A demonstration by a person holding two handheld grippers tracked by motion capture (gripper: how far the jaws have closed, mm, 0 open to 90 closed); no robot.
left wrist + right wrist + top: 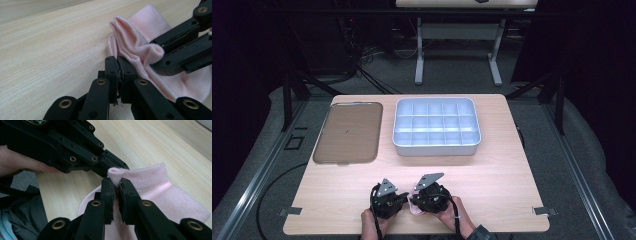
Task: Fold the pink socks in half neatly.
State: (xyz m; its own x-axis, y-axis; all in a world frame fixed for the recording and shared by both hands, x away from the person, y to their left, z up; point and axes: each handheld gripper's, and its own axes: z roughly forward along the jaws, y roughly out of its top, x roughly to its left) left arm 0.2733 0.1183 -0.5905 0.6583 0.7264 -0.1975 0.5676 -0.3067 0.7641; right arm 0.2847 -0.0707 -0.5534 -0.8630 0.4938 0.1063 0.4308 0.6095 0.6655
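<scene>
I am pinching the pink sock's [160,192] cuff, low centre, with both grippers – left gripper [117,75], right gripper [115,195] – thin bites risking slipping if pulled apart.

Bright, evenly lit tabletop; dark surroundings; soft focus.
</scene>
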